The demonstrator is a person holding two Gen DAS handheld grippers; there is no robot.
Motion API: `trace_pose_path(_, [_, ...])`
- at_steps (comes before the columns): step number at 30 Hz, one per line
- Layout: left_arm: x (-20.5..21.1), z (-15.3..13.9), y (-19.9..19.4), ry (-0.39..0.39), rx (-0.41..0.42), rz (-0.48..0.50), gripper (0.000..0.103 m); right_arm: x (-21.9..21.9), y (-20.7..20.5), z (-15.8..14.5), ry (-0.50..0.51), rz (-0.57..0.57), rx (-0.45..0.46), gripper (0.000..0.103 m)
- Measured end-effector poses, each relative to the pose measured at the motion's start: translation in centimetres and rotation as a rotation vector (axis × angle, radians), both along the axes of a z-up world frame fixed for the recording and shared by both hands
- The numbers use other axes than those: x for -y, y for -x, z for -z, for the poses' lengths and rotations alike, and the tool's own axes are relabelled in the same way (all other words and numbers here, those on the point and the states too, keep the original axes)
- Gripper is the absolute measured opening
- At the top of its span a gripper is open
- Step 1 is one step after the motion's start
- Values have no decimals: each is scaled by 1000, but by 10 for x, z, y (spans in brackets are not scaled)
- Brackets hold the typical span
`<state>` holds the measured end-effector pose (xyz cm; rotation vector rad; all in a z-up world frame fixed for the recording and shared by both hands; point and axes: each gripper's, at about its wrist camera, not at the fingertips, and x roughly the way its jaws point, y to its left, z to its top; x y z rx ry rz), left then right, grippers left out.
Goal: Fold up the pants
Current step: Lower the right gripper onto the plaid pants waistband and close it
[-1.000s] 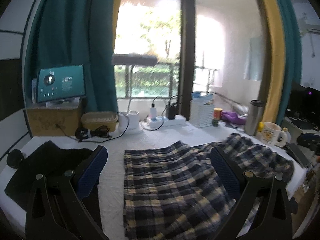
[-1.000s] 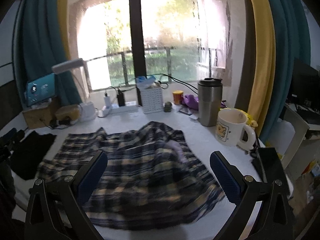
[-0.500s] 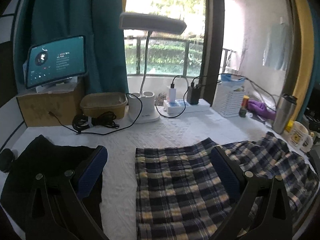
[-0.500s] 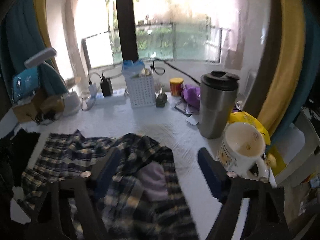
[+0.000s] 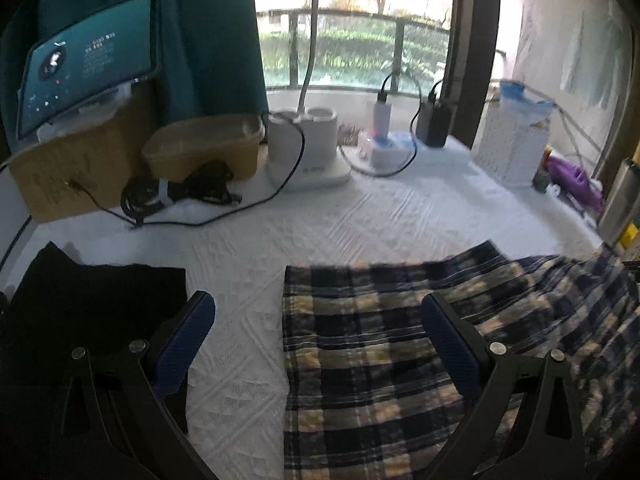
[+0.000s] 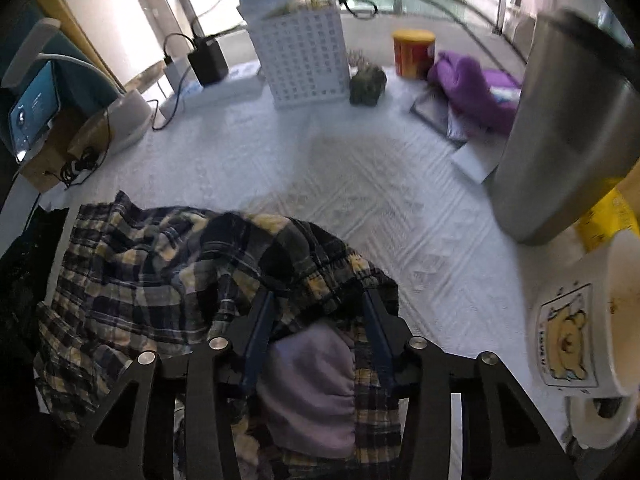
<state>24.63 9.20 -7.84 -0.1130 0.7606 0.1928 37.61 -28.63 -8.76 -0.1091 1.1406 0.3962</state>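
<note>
The plaid pants (image 5: 400, 344) lie on the white textured bedspread (image 5: 320, 232), navy and yellow checks, leg hem toward the left. My left gripper (image 5: 316, 332) is open, low over the hem's left edge, one blue pad (image 5: 184, 340) over bare cover, the other over the plaid. In the right wrist view the pants (image 6: 152, 272) are bunched at the waistband, with a pale lilac lining (image 6: 312, 376) showing. My right gripper (image 6: 320, 312) has its jaws drawn in around the bunched waistband fabric.
A black garment (image 5: 92, 304) lies left of the pants. At the back stand a cardboard box with a tablet (image 5: 88, 60), a lamp base (image 5: 304, 152), power strip and cables. On the right stand a white basket (image 6: 304, 56), steel tumbler (image 6: 560, 132) and bear mug (image 6: 580, 320).
Both grippers moved forward and lower toward the bed. The right gripper closed from wide open onto the waistband. The left gripper stayed open and came nearer the leg hem.
</note>
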Motion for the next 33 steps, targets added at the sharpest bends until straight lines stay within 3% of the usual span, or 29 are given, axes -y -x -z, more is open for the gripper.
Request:
trace_pose_path(4, [-2, 9, -6, 4, -38, -7, 101, 11, -9, 13, -123, 49, -107, 47])
trace_pose_path(7, [-2, 11, -10, -2, -51, -9, 101, 9, -15, 14, -202, 44, -113, 47])
trace_pose_path(8, [-1, 12, -11, -7, -55, -7, 101, 7, -18, 15, -215, 42, -114, 39])
trace_pose_path(9, [-1, 13, -14, -12, -58, -5, 101, 4, -20, 15, -229, 36, -113, 7])
trace_pose_path(13, [1, 8, -17, -27, -57, 4, 101, 5, -17, 16, -250, 36, -123, 4])
trace_pose_path(18, [2, 6, -18, -35, -61, 6, 101, 33, -14, -11, -152, 98, -8, 4])
trace_pose_path(21, [2, 8, -22, -42, -84, 13, 101, 35, -11, -27, -10, 91, 92, 3])
trace_pose_path(26, [-6, 19, -33, -49, -131, 17, 101, 14, -14, -10, 238, 12, 183, 3])
trace_pose_path(29, [-10, 35, -44, -41, -202, 34, 98, 14, -23, 12, 253, -5, 150, 4])
trace_pose_path(30, [-11, 38, -47, -23, -207, 53, 91, 15, -24, 12, 246, -2, 148, 4])
trace_pose_path(33, [-10, 44, -54, 20, -222, 82, 83, 21, -24, 1, 193, 8, 132, 5])
